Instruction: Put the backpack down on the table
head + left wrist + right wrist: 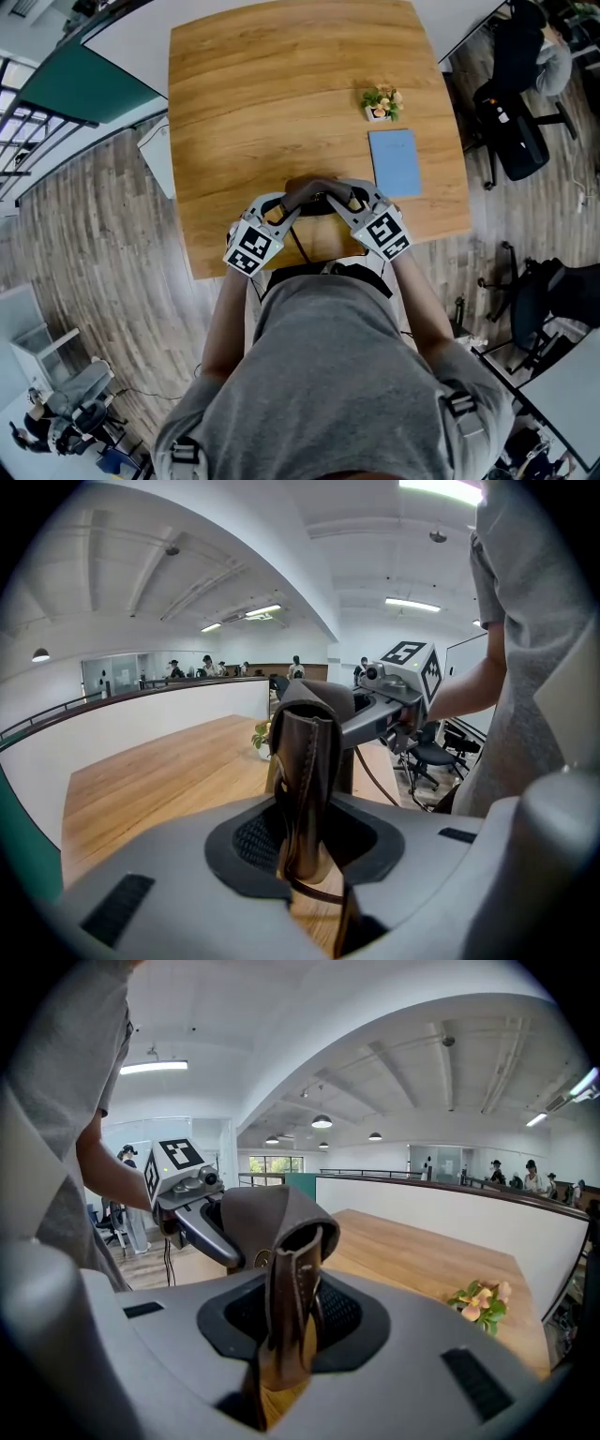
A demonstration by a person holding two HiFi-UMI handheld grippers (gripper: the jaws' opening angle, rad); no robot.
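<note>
The brown leather backpack [314, 191] is held between the two grippers over the wooden table [253, 103], at the 6 o'clock edge of the tabletop in the head view. Whether it rests on the wood cannot be told. The left gripper [304, 841] is clamped on a folded leather strap of the backpack, which is pinched upright between its jaws. The right gripper [289, 1321] is closed in the same way on a second fold of strap. A blue notebook [394, 161] is laid flat at 2 o'clock from the backpack, and a small potted plant [382, 103] is set at 1 o'clock, just beyond the notebook.
</note>
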